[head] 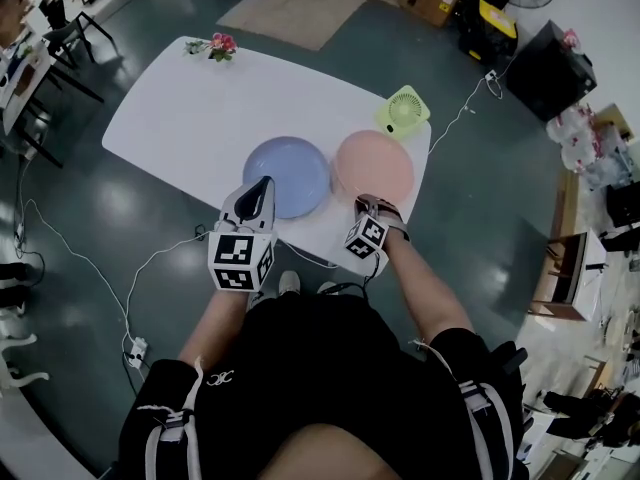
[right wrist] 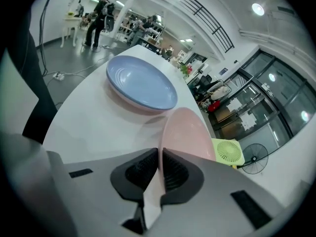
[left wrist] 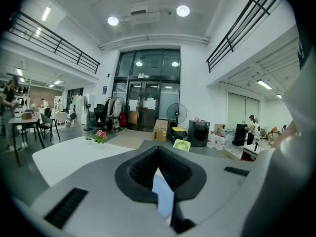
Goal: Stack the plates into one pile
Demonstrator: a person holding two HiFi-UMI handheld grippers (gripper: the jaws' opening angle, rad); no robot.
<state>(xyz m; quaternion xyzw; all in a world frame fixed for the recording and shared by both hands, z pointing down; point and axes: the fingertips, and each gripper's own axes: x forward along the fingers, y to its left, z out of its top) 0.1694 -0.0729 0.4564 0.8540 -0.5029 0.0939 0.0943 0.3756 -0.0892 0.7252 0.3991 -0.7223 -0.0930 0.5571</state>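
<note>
The person wears a black top [head: 300, 368] with a small white logo [head: 220, 376] on the left sleeve. Pale straps [head: 170, 430] lie over the dark clothing on both sides, and the shoes [head: 289, 282] are white. The left hand-held gripper [head: 265, 183] and the right hand-held gripper [head: 362, 204] have pale grey shells, black ribbed pads [left wrist: 143, 169] and narrow black slots [left wrist: 66, 207]. Each carries a white cube [head: 241, 261] printed with black square markers.

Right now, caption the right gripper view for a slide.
Right gripper clamps the pink plate by its rim; blue plate beyond on white table.
</note>
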